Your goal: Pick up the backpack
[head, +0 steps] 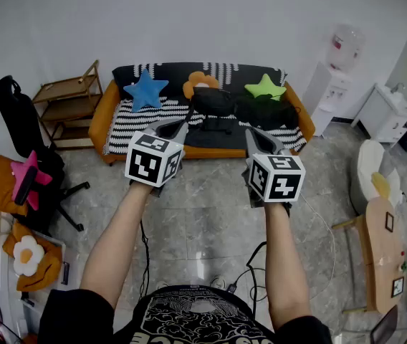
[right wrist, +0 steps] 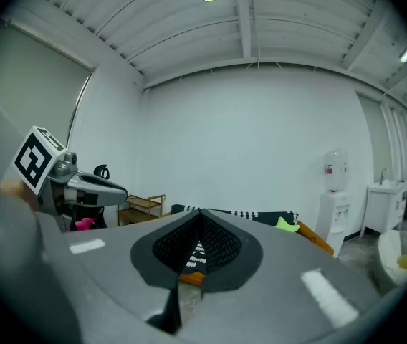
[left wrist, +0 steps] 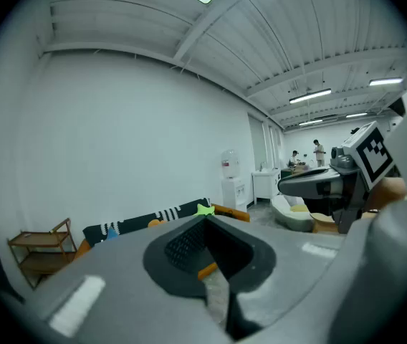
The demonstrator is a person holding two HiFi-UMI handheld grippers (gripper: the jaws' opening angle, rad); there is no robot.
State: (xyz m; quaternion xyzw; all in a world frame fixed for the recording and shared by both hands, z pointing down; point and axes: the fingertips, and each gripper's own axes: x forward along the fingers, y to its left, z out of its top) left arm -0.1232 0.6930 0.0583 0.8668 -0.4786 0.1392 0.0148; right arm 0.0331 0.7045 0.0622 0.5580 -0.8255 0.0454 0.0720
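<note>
Both arms are reaching forward, the left forearm [head: 114,242] and the right forearm [head: 284,260] running roughly parallel. The left gripper [head: 180,125] is pointing forward and slightly below level. Its jaws are resting together at the tips, with nothing between them. The right gripper [head: 251,132] is sitting just to the right of the left gripper, apart from it, at about the same height and pointing the same way. Its jaws are also pressing together and holding nothing. Each gripper is carrying its marker cube behind the jaws: the left cube [head: 154,160] and the right cube [head: 276,178].
</note>
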